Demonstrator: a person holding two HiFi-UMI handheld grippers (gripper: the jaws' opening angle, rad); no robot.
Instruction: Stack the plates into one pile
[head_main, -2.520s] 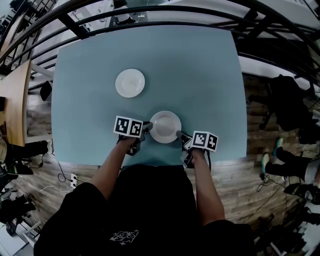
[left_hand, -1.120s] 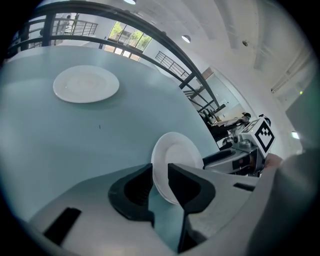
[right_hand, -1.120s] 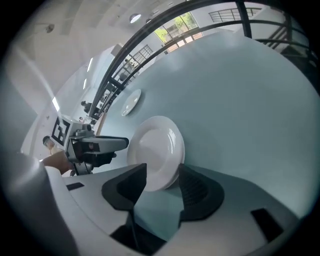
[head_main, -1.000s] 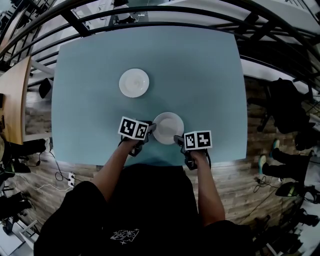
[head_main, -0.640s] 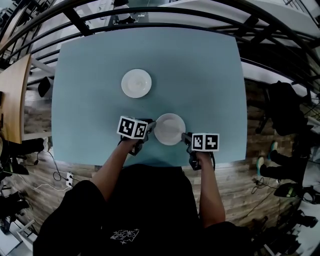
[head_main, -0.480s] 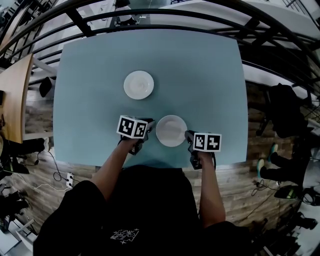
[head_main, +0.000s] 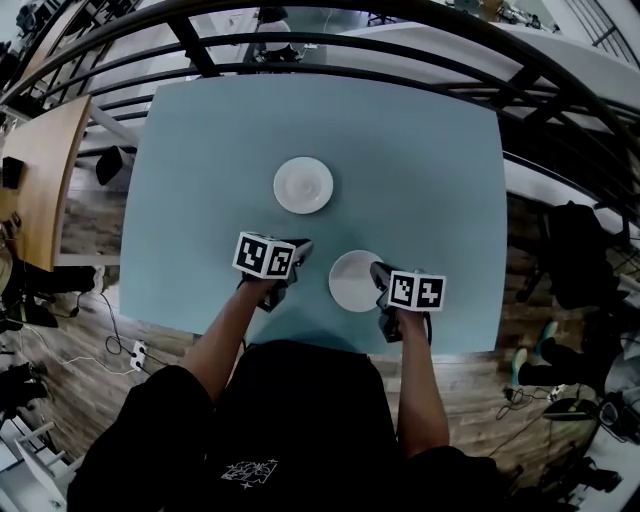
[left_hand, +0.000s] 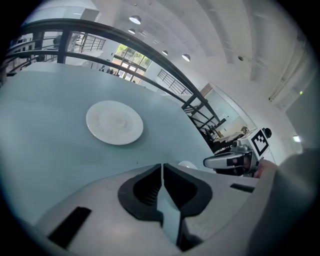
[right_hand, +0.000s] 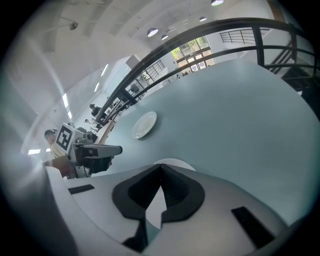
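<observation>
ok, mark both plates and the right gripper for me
far plate (head_main: 303, 185): head view, on the centre of its well.
near plate (head_main: 352, 282): head view, on the middle of its face.
right gripper (right_hand: 160, 166): right gripper view, where its closed fingertips meet.

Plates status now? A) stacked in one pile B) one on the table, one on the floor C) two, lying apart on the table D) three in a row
C: the far plate and the near plate lie apart on the table, with bare tabletop between them and nothing stacked.
</observation>
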